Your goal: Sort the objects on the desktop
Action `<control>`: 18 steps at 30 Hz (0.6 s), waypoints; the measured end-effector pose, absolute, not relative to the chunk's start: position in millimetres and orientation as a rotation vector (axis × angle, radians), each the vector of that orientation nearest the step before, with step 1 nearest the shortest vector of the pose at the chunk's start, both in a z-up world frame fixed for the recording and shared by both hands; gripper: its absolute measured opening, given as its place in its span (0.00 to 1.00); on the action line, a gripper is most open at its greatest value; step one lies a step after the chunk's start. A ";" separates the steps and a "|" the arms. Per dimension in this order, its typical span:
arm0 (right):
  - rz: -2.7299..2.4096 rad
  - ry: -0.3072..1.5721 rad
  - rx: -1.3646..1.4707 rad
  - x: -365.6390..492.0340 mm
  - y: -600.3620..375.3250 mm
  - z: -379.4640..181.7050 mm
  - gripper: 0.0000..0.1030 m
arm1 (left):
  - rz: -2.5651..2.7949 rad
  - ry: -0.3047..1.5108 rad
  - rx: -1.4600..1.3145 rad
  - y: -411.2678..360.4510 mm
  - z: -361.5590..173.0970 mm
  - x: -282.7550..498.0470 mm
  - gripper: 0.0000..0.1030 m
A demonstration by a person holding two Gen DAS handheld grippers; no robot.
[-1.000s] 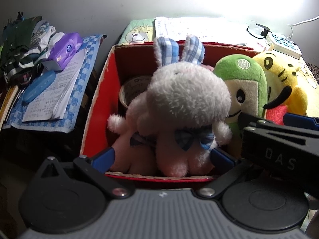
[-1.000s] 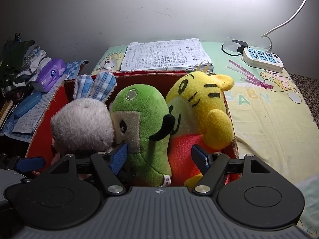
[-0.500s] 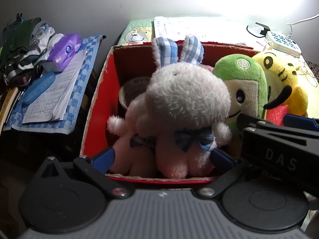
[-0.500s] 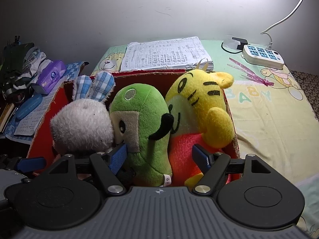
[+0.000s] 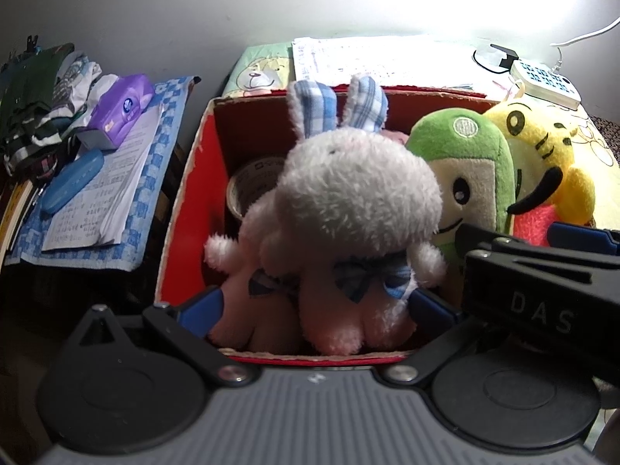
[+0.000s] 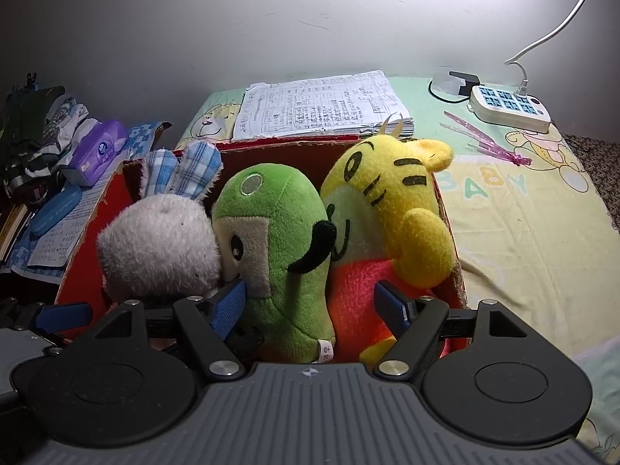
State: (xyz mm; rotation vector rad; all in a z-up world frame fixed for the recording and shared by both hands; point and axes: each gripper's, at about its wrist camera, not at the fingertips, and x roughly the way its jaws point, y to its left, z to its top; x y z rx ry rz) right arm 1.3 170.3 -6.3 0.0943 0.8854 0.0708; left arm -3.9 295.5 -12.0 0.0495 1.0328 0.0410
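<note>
Three plush toys are sitting upright side by side in the red cardboard box (image 5: 186, 193): the white rabbit (image 5: 356, 209) with blue checked ears on the left, the green plush (image 6: 279, 240) in the middle and the yellow tiger (image 6: 395, 209) on the right, with a roll of tape (image 5: 252, 182) lying behind the rabbit. The left gripper (image 5: 316, 302) is spreading its blue-padded fingers wide on either side of the rabbit's legs, not visibly squeezing it, while the right gripper (image 6: 314, 306) is likewise standing open around the lower bodies of the green plush and the tiger. A stack of papers (image 6: 321, 104) is lying behind the box on the cartoon-printed cloth (image 6: 523, 209), a white power strip (image 6: 511, 108) is sitting off to the right, and a purple tissue pack (image 5: 120, 108) is resting on the cluttered surface to the left.
</note>
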 end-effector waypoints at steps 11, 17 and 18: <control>0.071 0.886 0.104 -0.7 169.6 -5.4 0.74 | 0.038 1.023 0.055 293.3 -9.1 -5.6 0.99; 0.066 0.881 0.096 -2.9 171.9 -4.1 0.74 | 0.033 1.016 0.049 293.2 -5.9 -7.9 0.99; 0.065 0.879 0.093 -3.2 172.5 -3.5 0.74 | 0.033 1.016 0.045 293.5 -5.7 -8.4 0.99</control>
